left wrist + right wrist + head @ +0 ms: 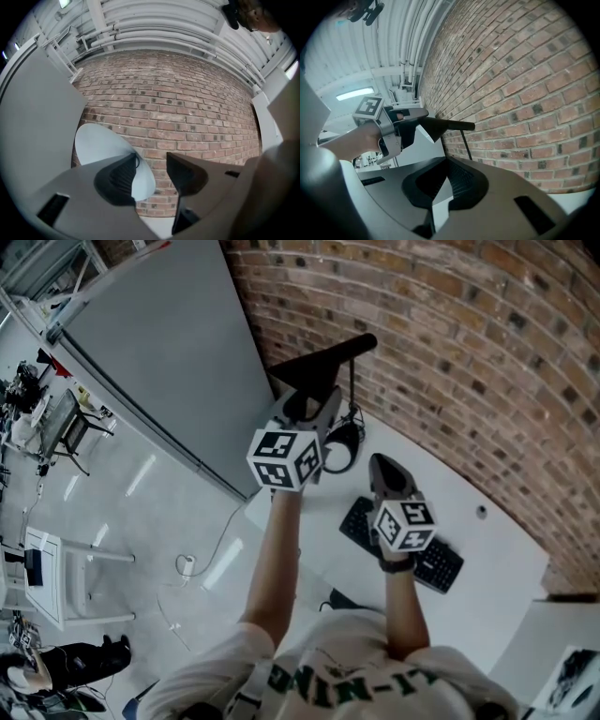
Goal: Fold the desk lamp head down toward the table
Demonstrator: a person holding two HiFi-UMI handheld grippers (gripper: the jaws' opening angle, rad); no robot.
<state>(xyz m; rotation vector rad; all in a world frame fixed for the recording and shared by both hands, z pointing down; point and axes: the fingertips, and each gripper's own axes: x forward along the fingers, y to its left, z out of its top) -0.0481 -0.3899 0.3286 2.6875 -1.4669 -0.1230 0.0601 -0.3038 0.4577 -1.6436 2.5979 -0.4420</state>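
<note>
The black desk lamp head (323, 357) juts out over the back of the white table (492, 554), on a thin stem (352, 385) by the brick wall. My left gripper (312, 399) is level at the head's near end, jaws open (152, 164). A pale rounded surface (101, 143), probably the head's underside, lies behind the left jaw, and its edge reaches into the gap unpressed. The right gripper view shows the lamp head (447, 124) as a dark bar with the left gripper (405, 123) at its left end. My right gripper (380, 463) hovers lower over the table, shut and empty (445, 161).
A black keyboard (427, 559) lies under my right hand. Black headphones (342, 448) sit near the lamp's foot. A tall grey partition (159, 343) bounds the table's left side and the brick wall (469, 352) its back. Floor and a white chair (56, 577) lie to the left.
</note>
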